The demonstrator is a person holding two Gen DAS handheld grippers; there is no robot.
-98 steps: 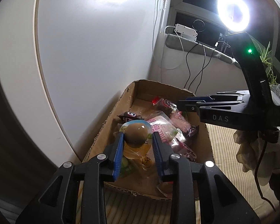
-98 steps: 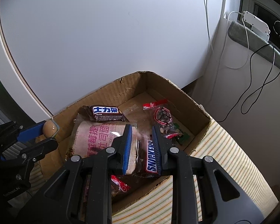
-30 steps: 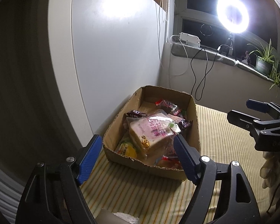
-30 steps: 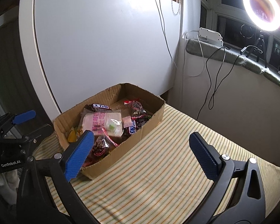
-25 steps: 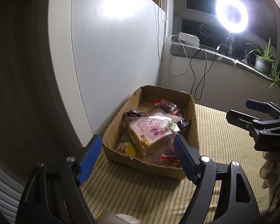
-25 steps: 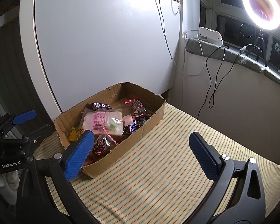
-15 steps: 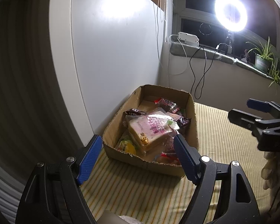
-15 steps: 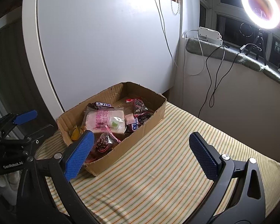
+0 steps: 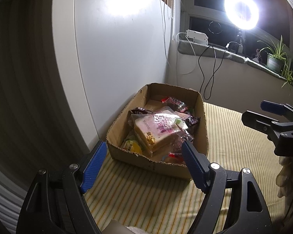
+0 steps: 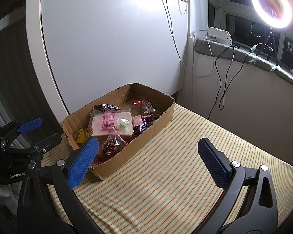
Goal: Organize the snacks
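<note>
A cardboard box (image 9: 204,120) (image 10: 162,115) stands on the striped cloth against the white panel. It holds several snacks: a bagged bread slice with pink print (image 9: 156,130) (image 10: 111,124), a Snickers bar (image 10: 143,125), a dark chocolate bar (image 10: 109,107) and a yellow jelly cup (image 9: 131,147). My left gripper (image 9: 143,156) is open and empty, held back from the box's near end. My right gripper (image 10: 146,152) is open and empty, held back over the cloth beside the box.
The striped cloth (image 10: 175,165) covers the surface to the right of the box. A white panel (image 9: 117,48) rises behind the box. A ring light (image 9: 241,12) on a tripod, a power strip (image 10: 218,33), cables and a potted plant (image 9: 275,56) sit on the sill.
Both grippers have let go of their snacks into the box, opened wide and drawn back from it. Over the last second they barely move.
</note>
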